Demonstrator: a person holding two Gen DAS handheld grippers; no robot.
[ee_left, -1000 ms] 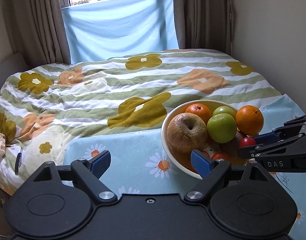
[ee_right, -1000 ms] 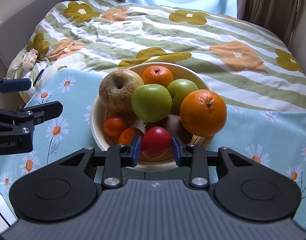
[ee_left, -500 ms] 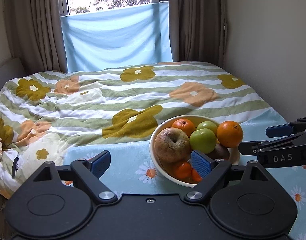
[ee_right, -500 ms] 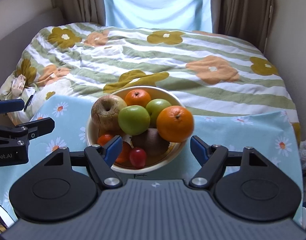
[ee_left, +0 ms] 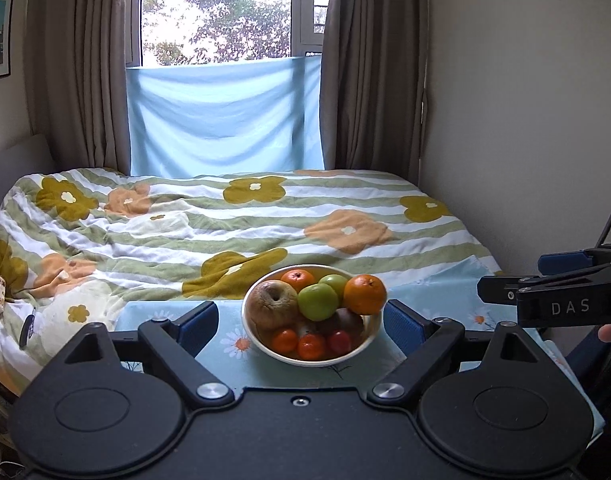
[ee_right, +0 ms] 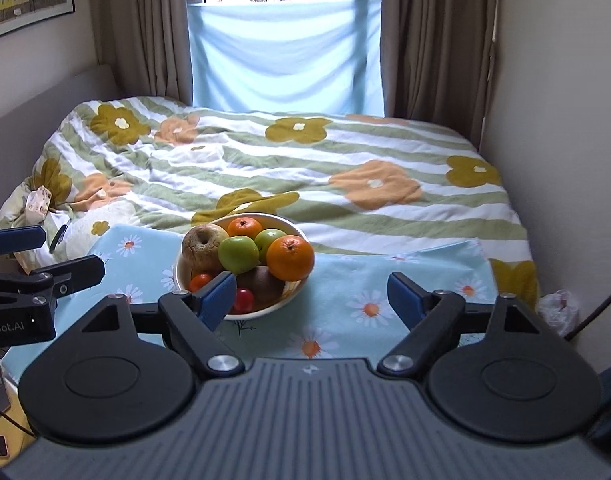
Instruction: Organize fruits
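Your left gripper [ee_left: 301, 320] hangs nearest the lens, its blue pads spread wide and still parting, with nothing pinched between them; the bowl only shows through the gap, farther off. Your right gripper [ee_right: 311, 296] is likewise empty, its jaws opening to nearly full spread, the left pad overlapping the bowl's near rim in the view without touching it. Each gripper shows at the edge of the other's camera, well clear of the fruit.

Just beyond your fingertips lies a light blue daisy-print cloth [ee_right: 345, 280], and on it stands the white bowl [ee_left: 261, 350] holding all the fruit. At the front of the bowl sit small tangerines [ee_left: 284, 340] and a red cherry tomato [ee_left: 339, 341]. Behind them a brown kiwi [ee_right: 261, 282] lies under the large orange [ee_left: 364, 294], which rides on the right of the heap. A green apple [ee_left: 317, 301] sits in the middle with a second green one just behind it, a wrinkled brownish apple [ee_left: 272, 304] fills the left side, and another tangerine rests at the back.

Past the bowl stretches the bed under a striped, flowered quilt [ee_left: 225, 224], with a small packet [ee_right: 37, 202] at its left edge. A crumpled plastic bag [ee_right: 559, 308] lies by the right wall. Farthest off, a pale blue sheet [ee_left: 225, 120] hangs across the window between brown curtains [ee_left: 77, 64].
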